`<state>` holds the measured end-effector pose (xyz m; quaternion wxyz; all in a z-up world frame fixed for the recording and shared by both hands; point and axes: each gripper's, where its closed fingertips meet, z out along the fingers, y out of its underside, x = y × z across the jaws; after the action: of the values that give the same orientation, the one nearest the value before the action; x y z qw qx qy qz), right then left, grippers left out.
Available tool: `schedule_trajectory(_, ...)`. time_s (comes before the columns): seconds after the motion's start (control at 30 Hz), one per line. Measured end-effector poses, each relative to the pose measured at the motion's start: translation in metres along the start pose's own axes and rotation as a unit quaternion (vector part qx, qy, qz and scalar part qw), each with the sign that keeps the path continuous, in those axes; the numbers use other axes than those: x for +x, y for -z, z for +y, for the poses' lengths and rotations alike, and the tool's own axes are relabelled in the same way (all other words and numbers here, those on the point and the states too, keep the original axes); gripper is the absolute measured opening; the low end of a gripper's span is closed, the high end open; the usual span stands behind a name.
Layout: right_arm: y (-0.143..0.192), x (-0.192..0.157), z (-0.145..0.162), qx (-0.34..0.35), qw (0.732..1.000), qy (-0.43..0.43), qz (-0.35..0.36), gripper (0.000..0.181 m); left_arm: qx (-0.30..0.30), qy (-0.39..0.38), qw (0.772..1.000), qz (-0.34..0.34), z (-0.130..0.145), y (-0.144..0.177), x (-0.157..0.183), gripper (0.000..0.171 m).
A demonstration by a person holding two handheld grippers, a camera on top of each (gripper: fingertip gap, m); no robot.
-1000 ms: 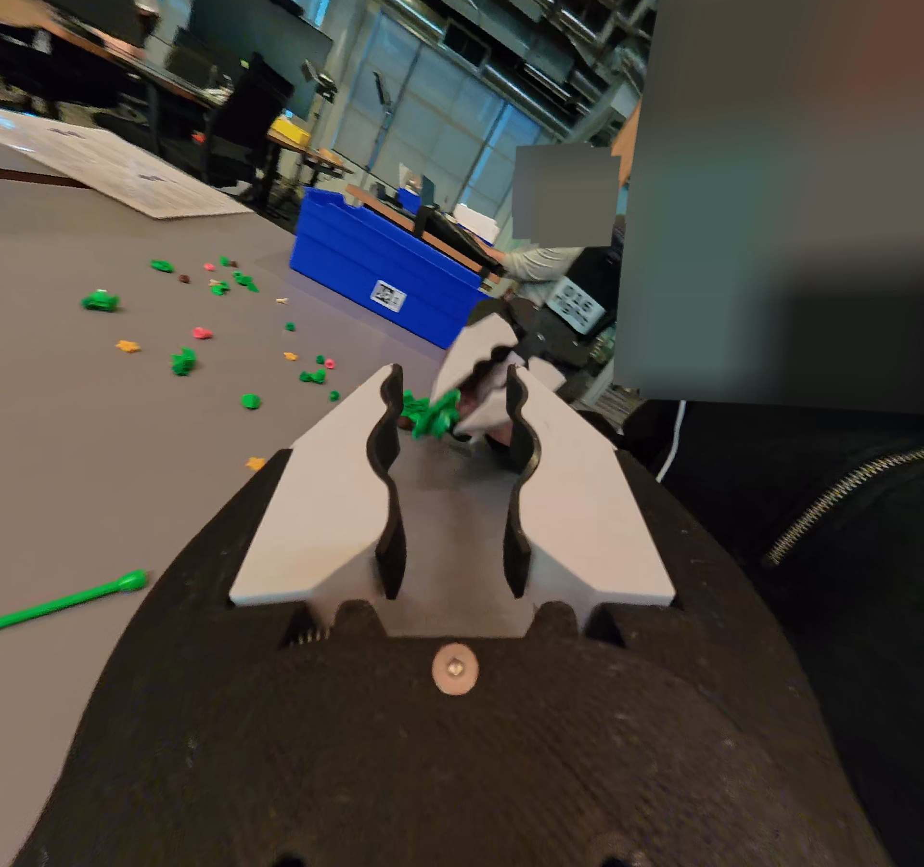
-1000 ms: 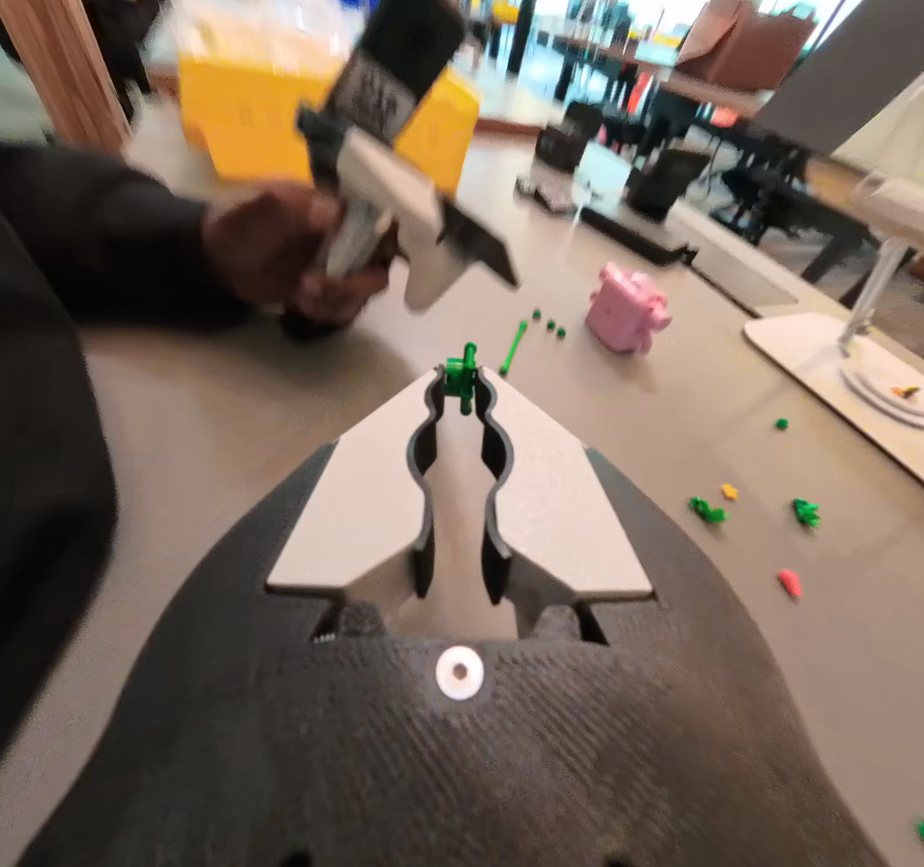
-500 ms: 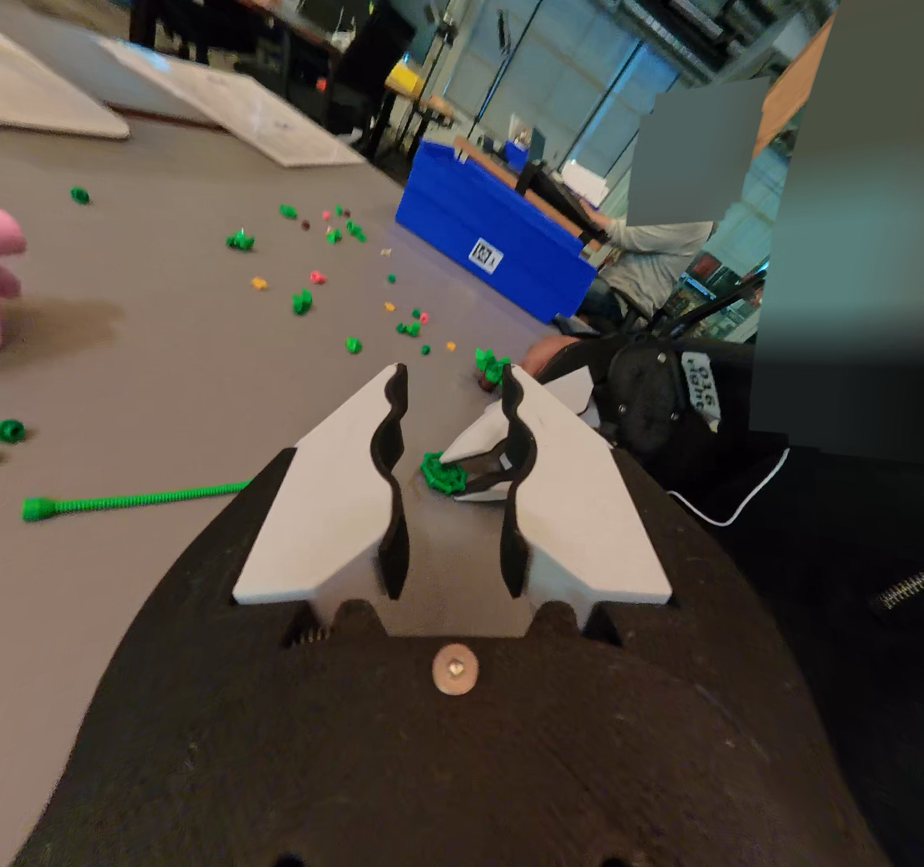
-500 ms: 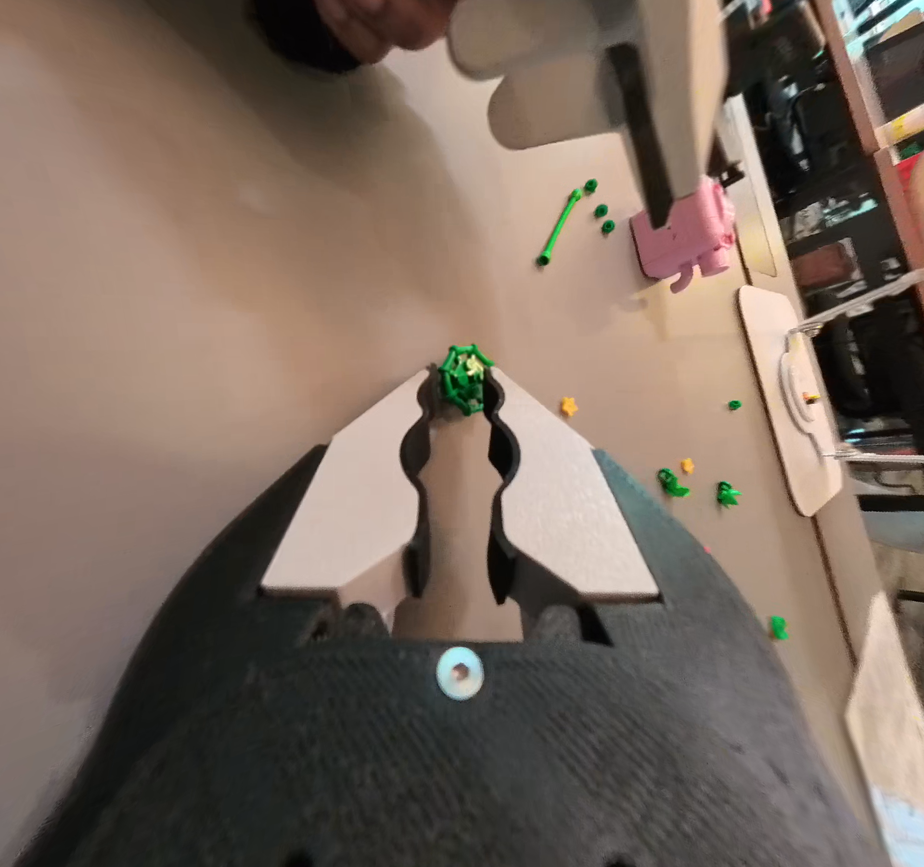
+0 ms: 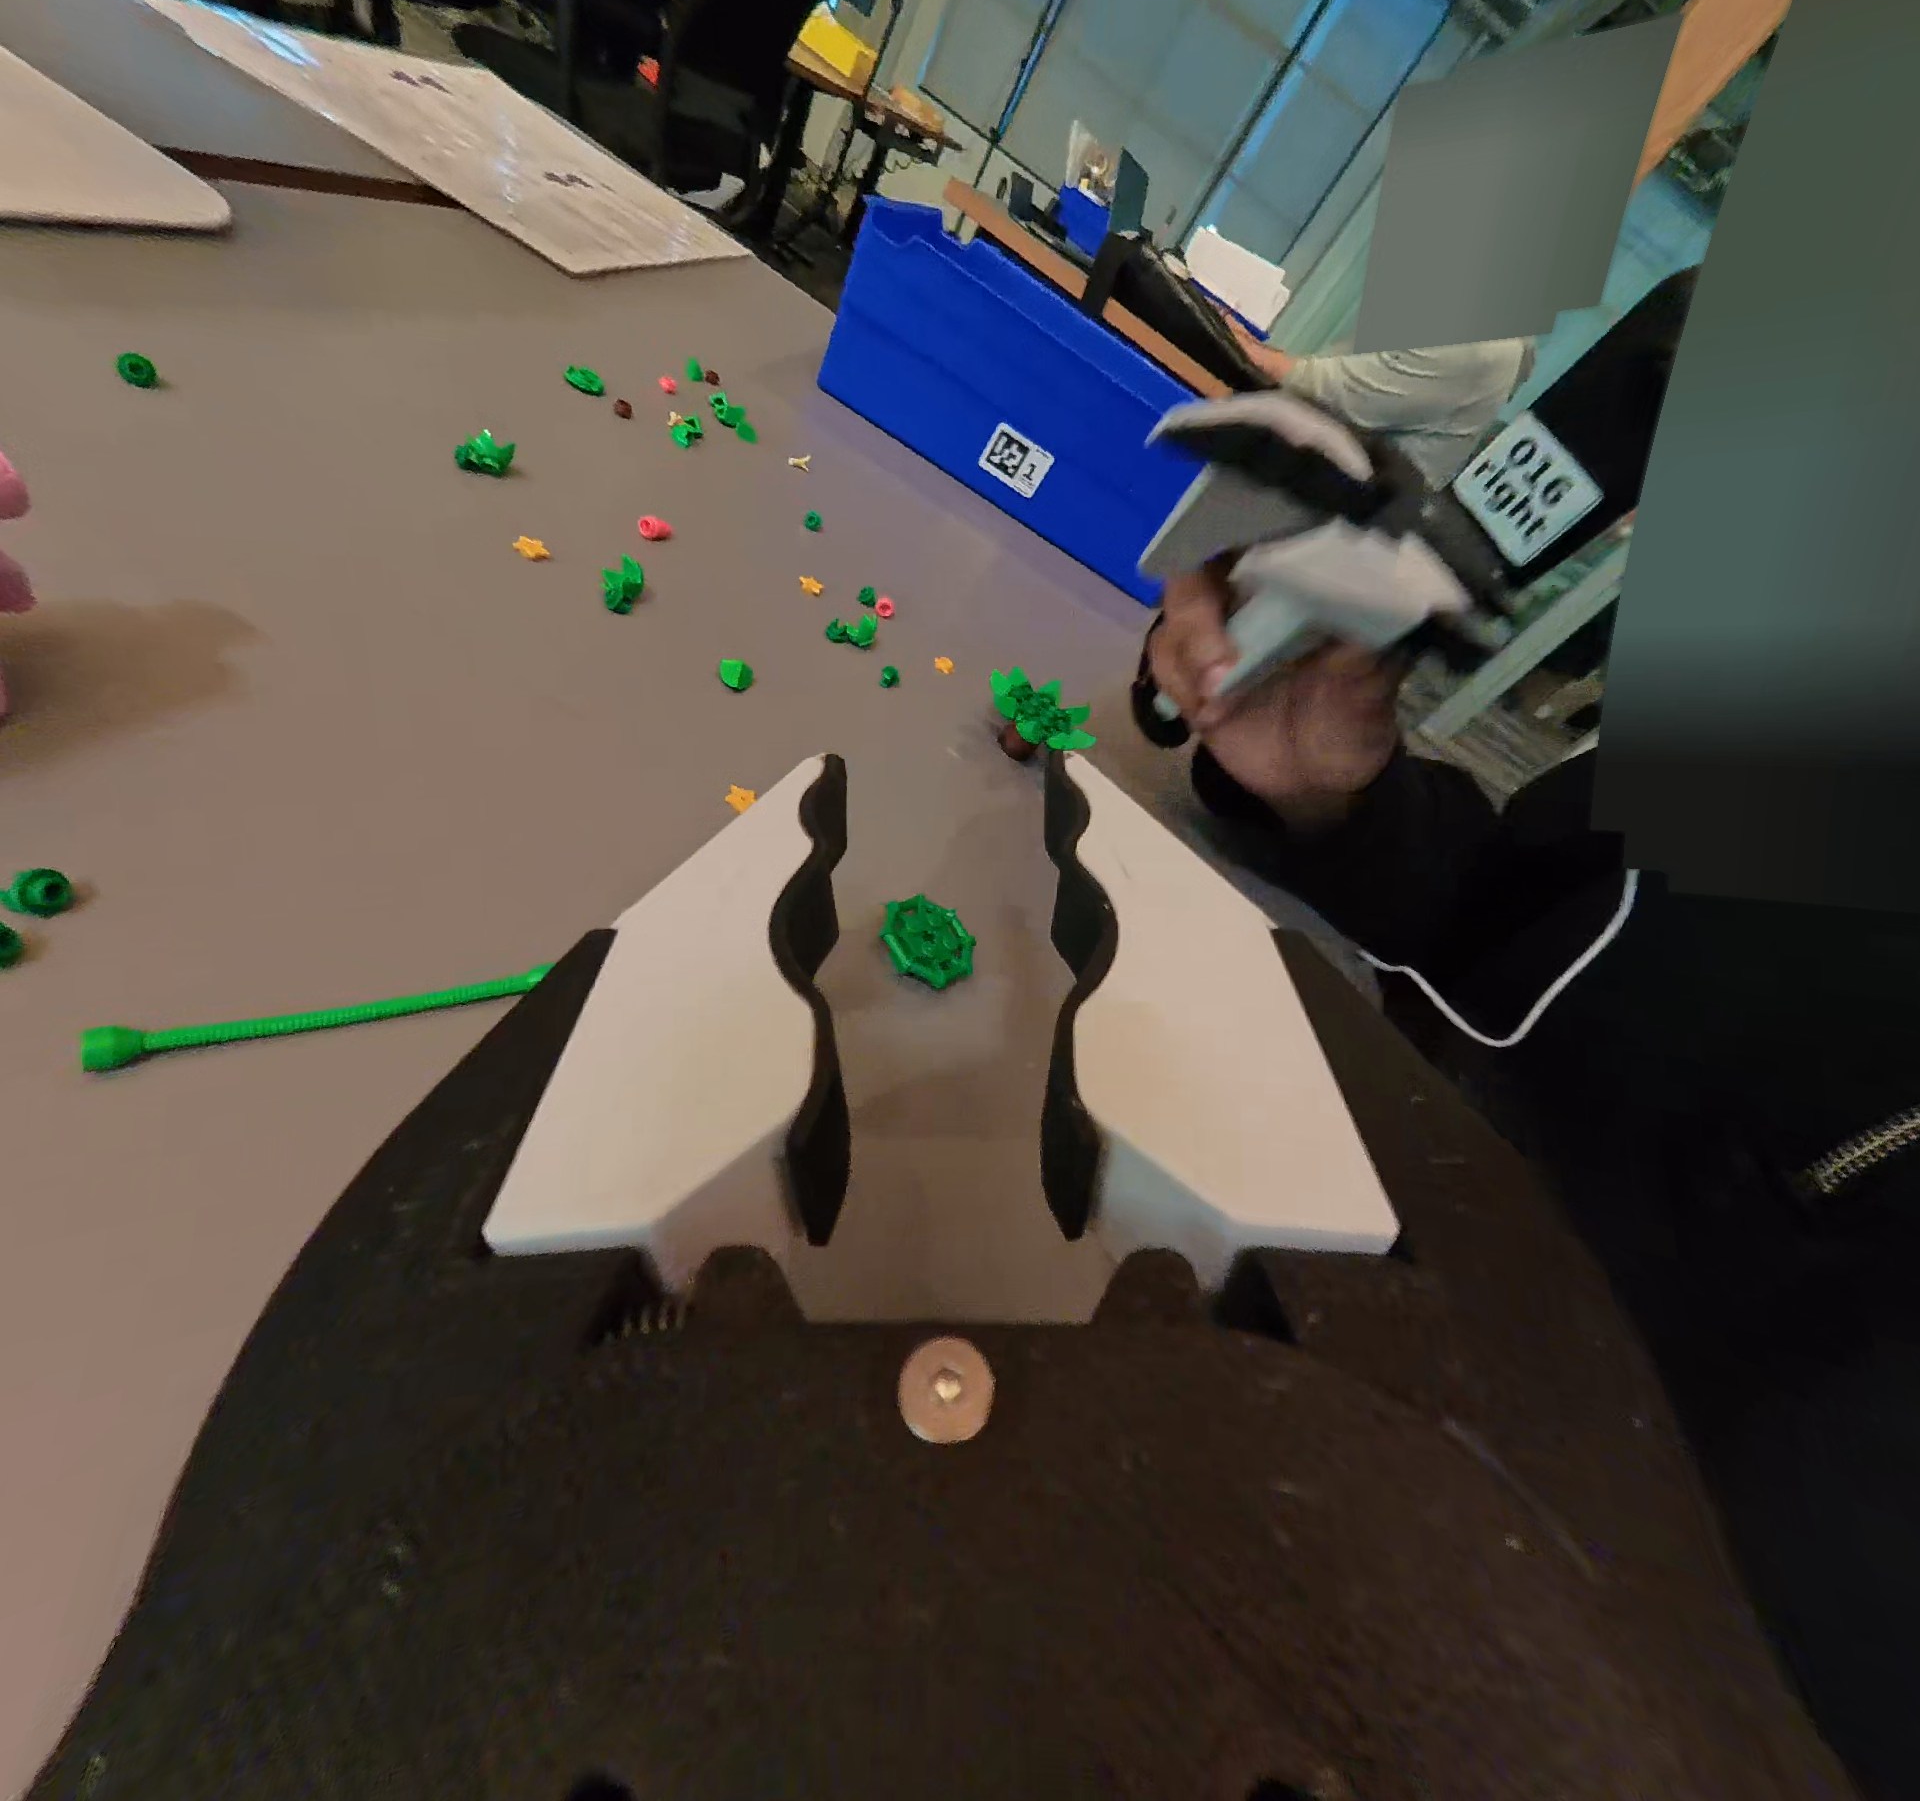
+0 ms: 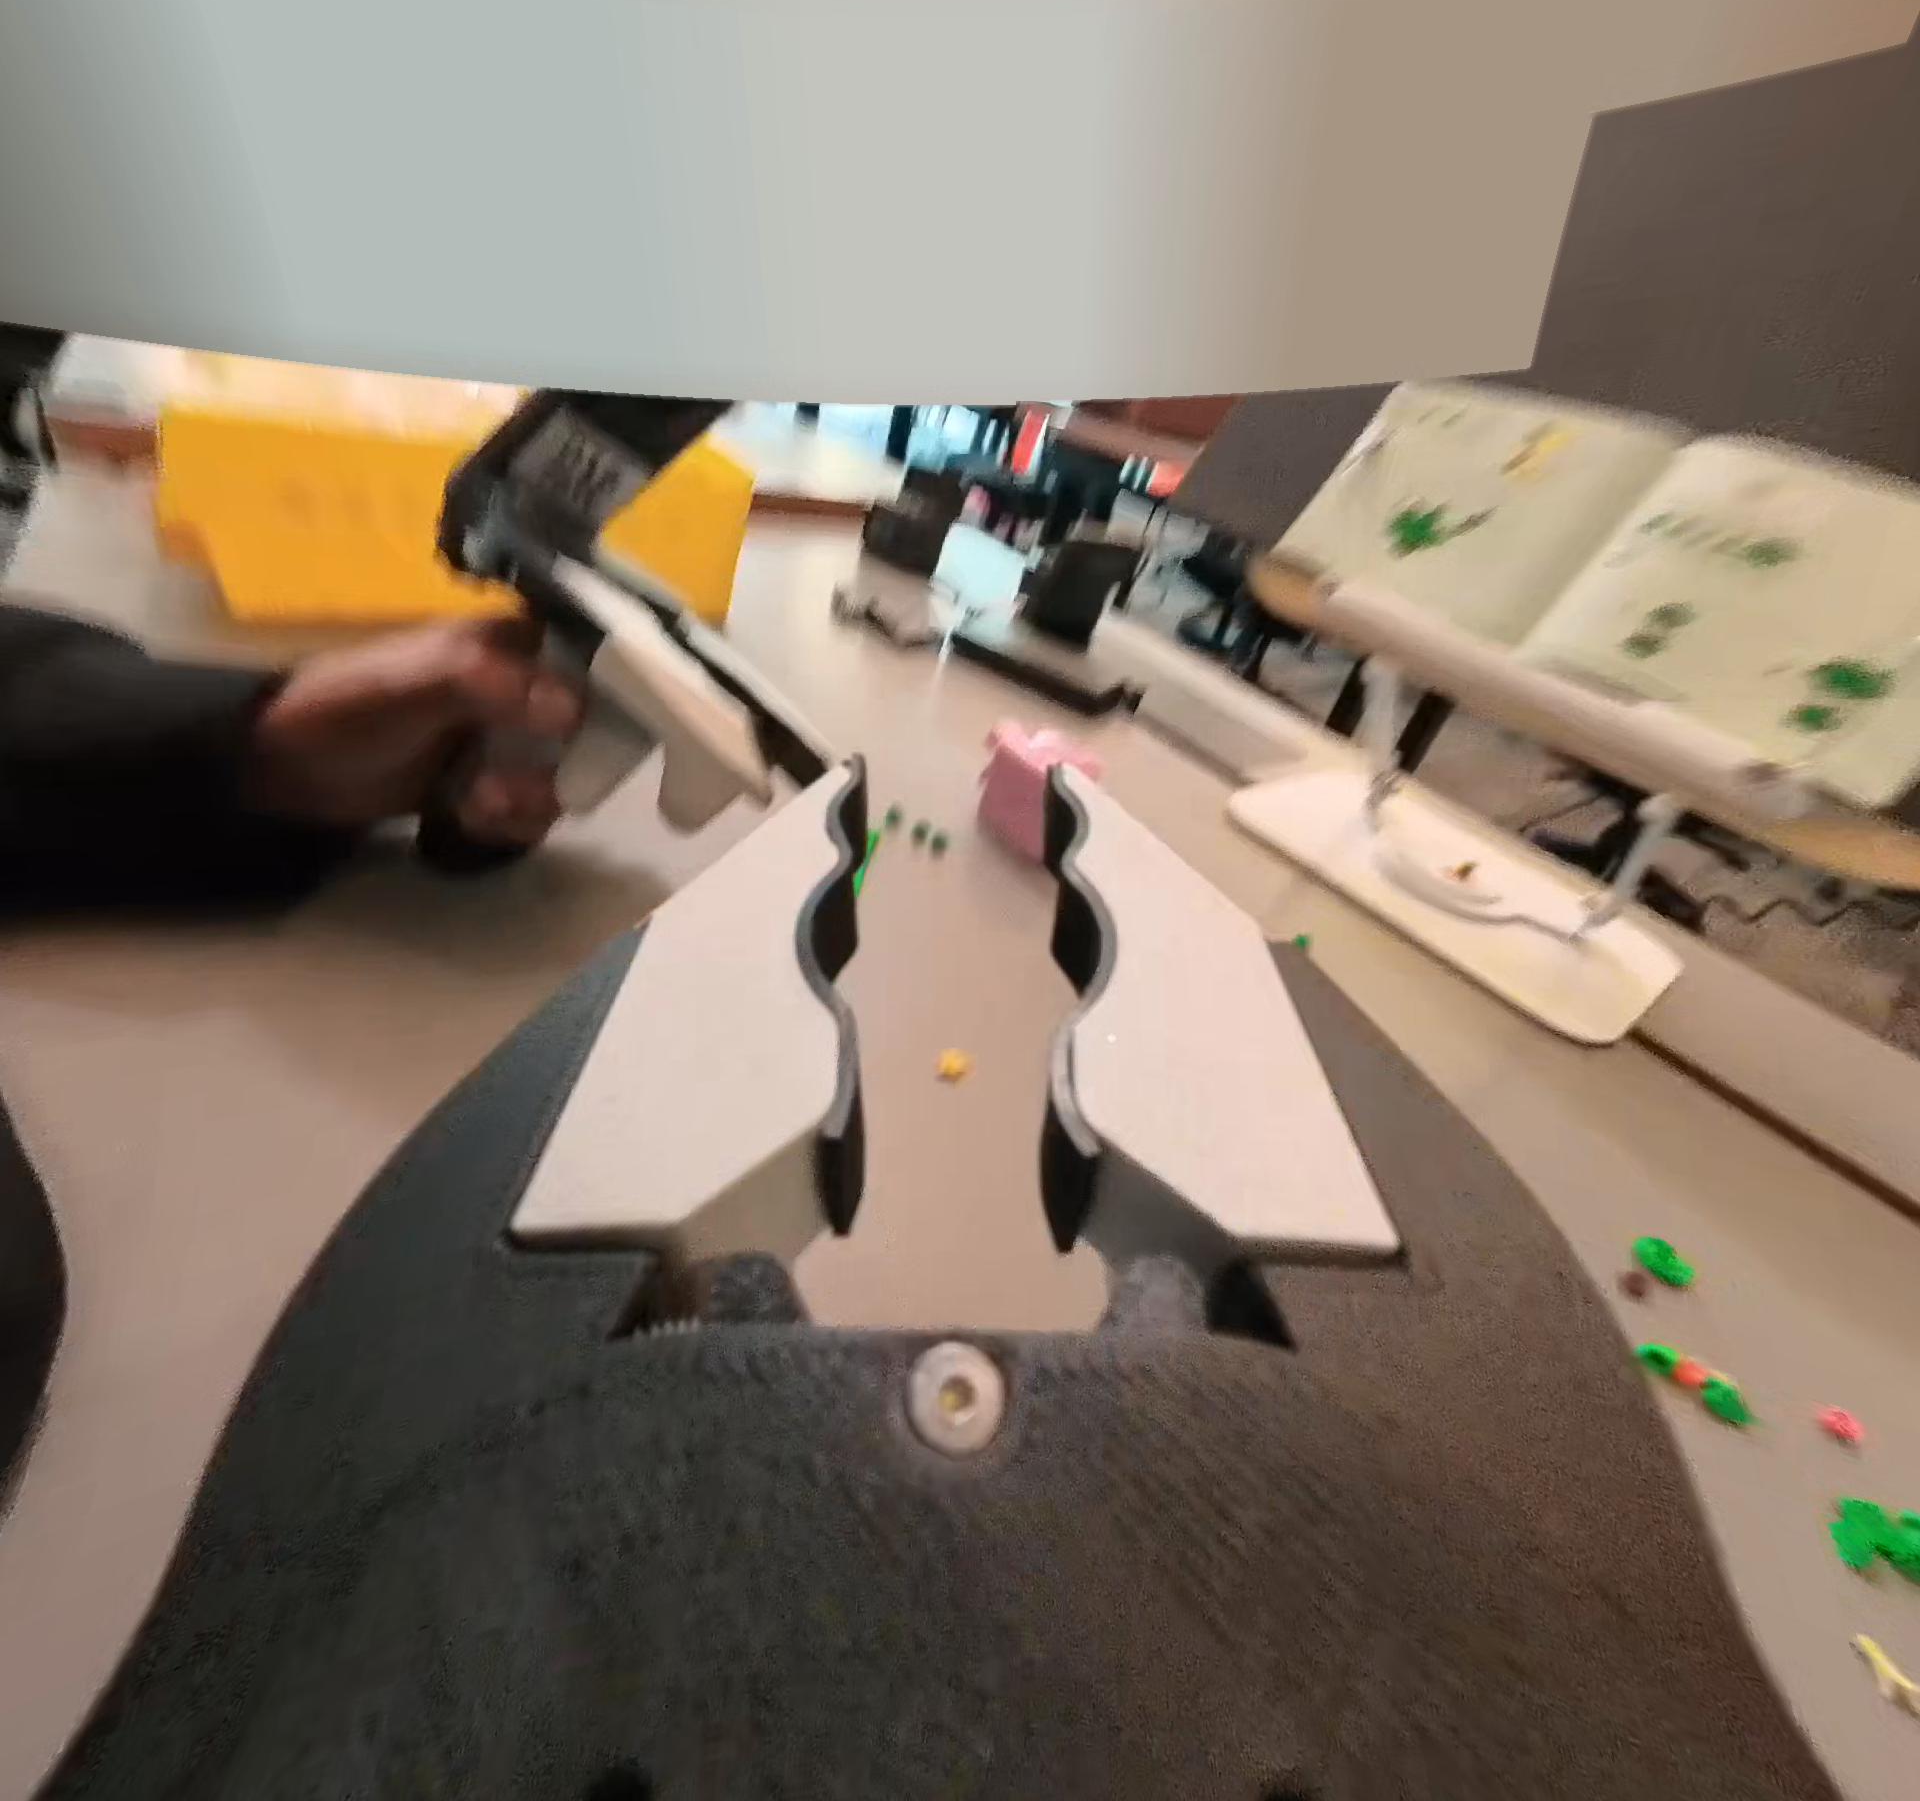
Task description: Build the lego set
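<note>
My left gripper (image 5: 943,766) is open and empty above the grey table (image 5: 312,764). A round green web-shaped piece (image 5: 927,941) lies on the table between its fingers. A small green leafy build (image 5: 1039,712) on a brown base stands just beyond the right fingertip. A long green stem (image 5: 301,1021) lies to the left. My right gripper (image 6: 954,787) is open and empty, raised off the table; it also shows in the left wrist view (image 5: 1299,525), held by a hand. The left gripper shows in the right wrist view (image 6: 665,681) at left.
Several loose green, pink and orange pieces (image 5: 644,525) are scattered over the table. A blue bin (image 5: 997,390) stands at the far edge. A pink block figure (image 6: 1023,795), a yellow bin (image 6: 343,525) and an instruction booklet on a stand (image 6: 1621,598) are in the right wrist view. My left gripper's tips are some 15 cm from the pink block figure (image 6: 1023,795).
My right gripper opened, left the green web piece on the table between the left gripper's fingers, and lifted away to the right. The left gripper stayed open.
</note>
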<state>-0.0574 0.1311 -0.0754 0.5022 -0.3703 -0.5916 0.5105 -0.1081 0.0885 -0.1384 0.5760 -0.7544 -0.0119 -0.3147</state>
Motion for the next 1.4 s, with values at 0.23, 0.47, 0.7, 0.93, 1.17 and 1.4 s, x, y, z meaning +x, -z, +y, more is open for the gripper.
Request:
schedule_trajectory(0.23,0.032,0.087,-0.039,0.098,0.988,-0.095,0.074,0.04,-0.056,-0.097,0.992,-0.05,-0.003,-0.013,-0.005,0.045)
schedule_trajectory(0.47,-0.012,0.073,-0.031,0.09,0.994,-0.058,-0.004,0.041,-0.175,-0.303,0.92,-0.175,0.0,-0.04,-0.062,0.074)
schedule_trajectory(0.7,0.004,0.069,0.004,0.046,0.999,-0.015,0.012,0.019,-0.07,-0.197,0.962,-0.176,-0.025,-0.005,-0.068,0.066)
schedule_trajectory(0.93,-0.004,0.069,0.021,0.017,0.999,-0.033,0.011,0.022,-0.04,-0.312,0.905,-0.287,-0.037,0.011,-0.088,0.031)
schedule_trajectory(1.17,-0.007,0.062,0.021,0.008,0.999,-0.046,-0.003,0.023,-0.005,-0.239,0.935,-0.261,-0.042,0.017,-0.093,0.0)
schedule_trajectory(1.4,-0.009,0.066,0.029,-0.008,0.998,-0.055,0.003,0.023,-0.016,-0.188,0.932,-0.311,-0.043,0.023,-0.115,0.0)
